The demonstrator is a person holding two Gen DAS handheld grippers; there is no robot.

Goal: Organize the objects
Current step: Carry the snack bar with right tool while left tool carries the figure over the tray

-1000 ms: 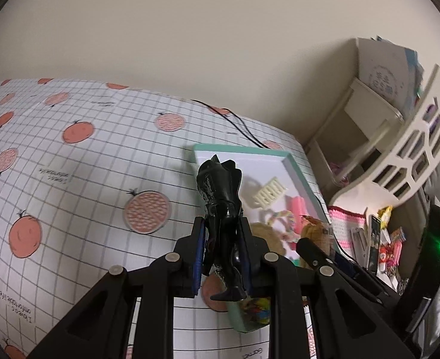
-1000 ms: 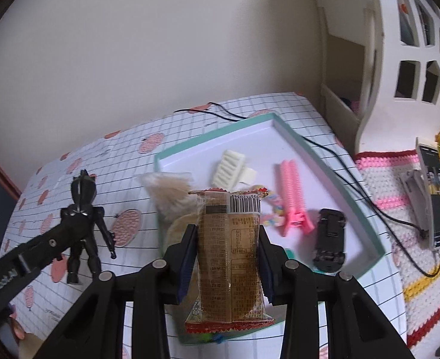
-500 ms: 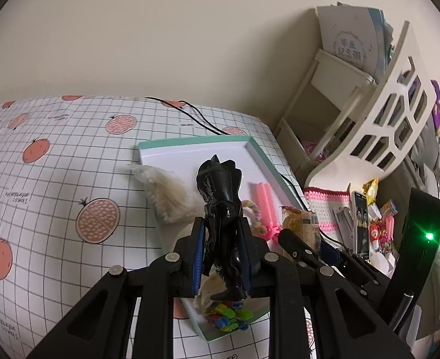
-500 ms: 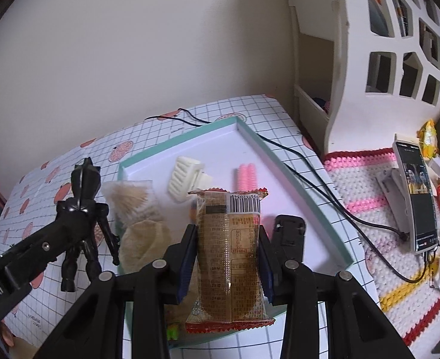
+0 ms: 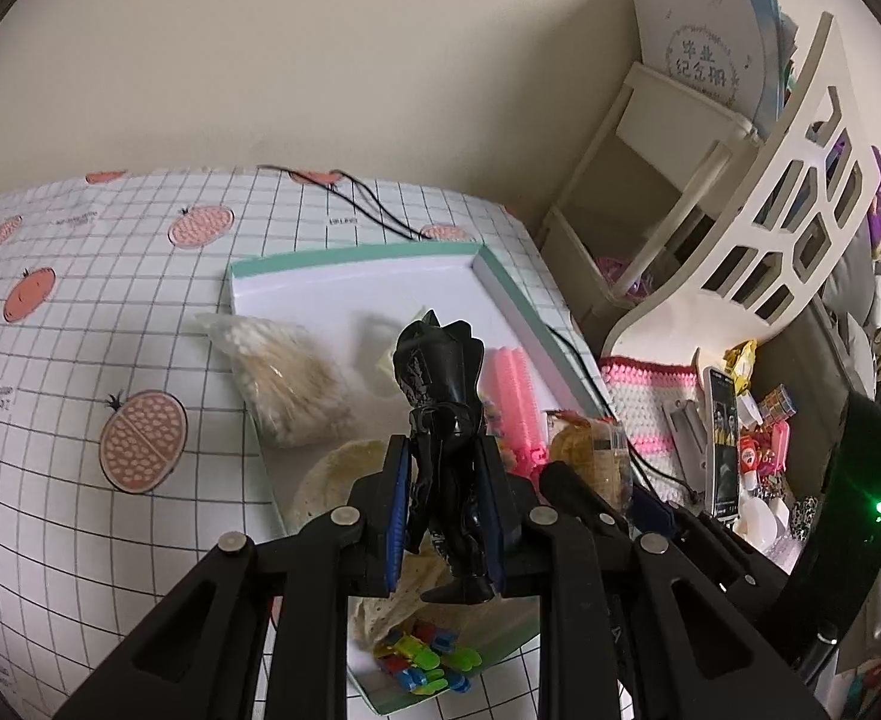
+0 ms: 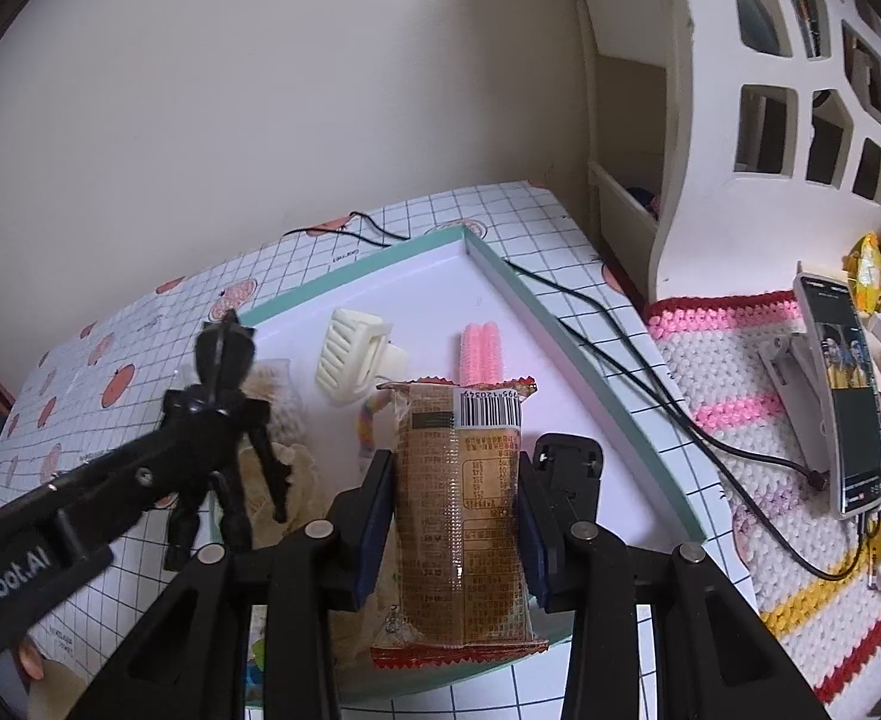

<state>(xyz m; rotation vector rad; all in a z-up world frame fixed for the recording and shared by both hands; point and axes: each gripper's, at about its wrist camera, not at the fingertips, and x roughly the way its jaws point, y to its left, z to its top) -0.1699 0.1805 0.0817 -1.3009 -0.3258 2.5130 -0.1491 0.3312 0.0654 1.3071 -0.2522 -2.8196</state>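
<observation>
Both grippers have swung in over the tray since a second ago. The black figure (image 5: pixel 440 420) now hangs above the tray (image 5: pixel 344 261), pinched at the legs by the left gripper (image 5: pixel 449 516), head up and away from the camera, long axis along the fingers. The right gripper (image 6: pixel 455 510) clamps the snack packet (image 6: pixel 461 516) upright, barcode end on top. Best placement looks like the bare white floor at the far end, lowering clear of the pink comb (image 6: pixel 481 354) and white hair claw (image 6: pixel 350 360) before the jaws let go.
</observation>
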